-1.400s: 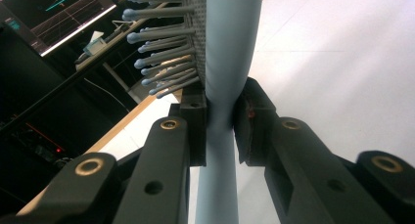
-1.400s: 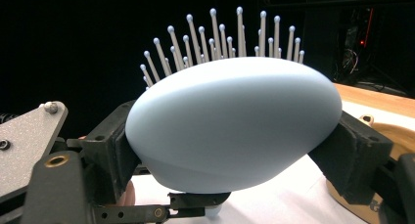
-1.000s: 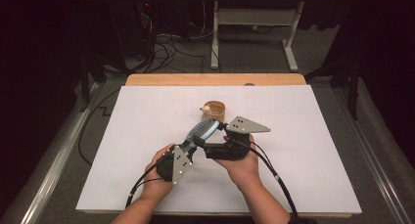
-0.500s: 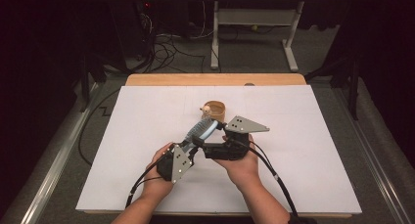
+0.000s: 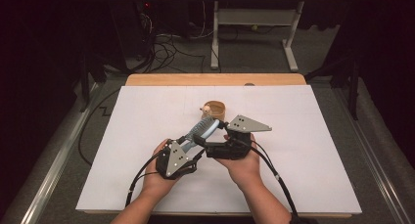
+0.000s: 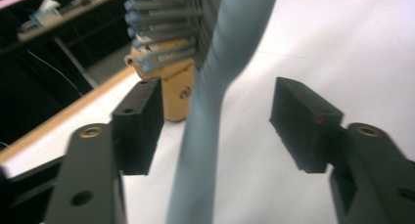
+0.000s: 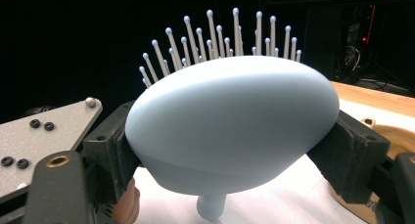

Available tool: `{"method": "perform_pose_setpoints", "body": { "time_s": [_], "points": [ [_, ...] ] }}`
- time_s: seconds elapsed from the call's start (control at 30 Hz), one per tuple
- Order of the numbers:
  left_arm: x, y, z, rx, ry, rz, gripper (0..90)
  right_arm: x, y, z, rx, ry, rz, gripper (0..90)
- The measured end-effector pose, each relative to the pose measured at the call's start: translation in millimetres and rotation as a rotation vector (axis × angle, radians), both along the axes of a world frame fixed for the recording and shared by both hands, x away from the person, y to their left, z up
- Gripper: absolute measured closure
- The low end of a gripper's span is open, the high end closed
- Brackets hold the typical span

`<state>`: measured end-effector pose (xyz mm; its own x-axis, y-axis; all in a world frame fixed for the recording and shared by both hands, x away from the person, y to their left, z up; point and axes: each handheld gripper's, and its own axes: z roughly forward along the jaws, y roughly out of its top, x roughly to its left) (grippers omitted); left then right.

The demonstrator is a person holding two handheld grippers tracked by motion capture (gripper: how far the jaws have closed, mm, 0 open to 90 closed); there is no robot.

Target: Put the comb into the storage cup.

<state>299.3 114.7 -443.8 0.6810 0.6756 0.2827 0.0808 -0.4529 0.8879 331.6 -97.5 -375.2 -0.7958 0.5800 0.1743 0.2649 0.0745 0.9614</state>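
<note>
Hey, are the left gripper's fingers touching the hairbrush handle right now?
Apart. In the left gripper view the hairbrush handle runs between the fingers with white table showing on both sides; the jaws have just been opening.

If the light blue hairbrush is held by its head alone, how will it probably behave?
The hairbrush looks like stiff plastic, so its handle should not droop. Its rounded, smooth back might slip between the right gripper pads. The thin bristles would probably flex if pushed.

The pale blue hairbrush [image 5: 201, 130] is hanging above the white table, bristles [image 7: 230, 33] pointing up and away, its broad head [image 7: 235, 121] being pinched at both sides, its slim handle [image 6: 205, 150] sitting free between parted jaws.
</note>
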Motion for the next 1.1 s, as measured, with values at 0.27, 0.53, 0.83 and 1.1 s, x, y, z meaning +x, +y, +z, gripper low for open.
{"method": "perform_pose_setpoints", "body": {
  "time_s": [0.27,0.53,0.83,1.1],
  "points": [
    [5.1,16.2,-0.7,-0.116,0.077,-0.005,19.4,0.5,-1.9,1.5,0.004,-0.010,-0.009,21.2],
    [7.4,35.5,1.1,-0.170,0.098,-0.035,9.5,1.4,-4.7,3.6,0.004,-0.012,-0.015,21.2],
    [5.2,58.1,-8.2,-0.198,0.112,-0.009,1.5,0.0,-15.0,8.3,0.011,-0.027,-0.033,21.2],
    [6.2,70.1,-9.3,-0.226,0.088,0.018,0.0,-3.4,-22.0,8.6,0.005,-0.042,-0.040,21.2]
  ]
}}
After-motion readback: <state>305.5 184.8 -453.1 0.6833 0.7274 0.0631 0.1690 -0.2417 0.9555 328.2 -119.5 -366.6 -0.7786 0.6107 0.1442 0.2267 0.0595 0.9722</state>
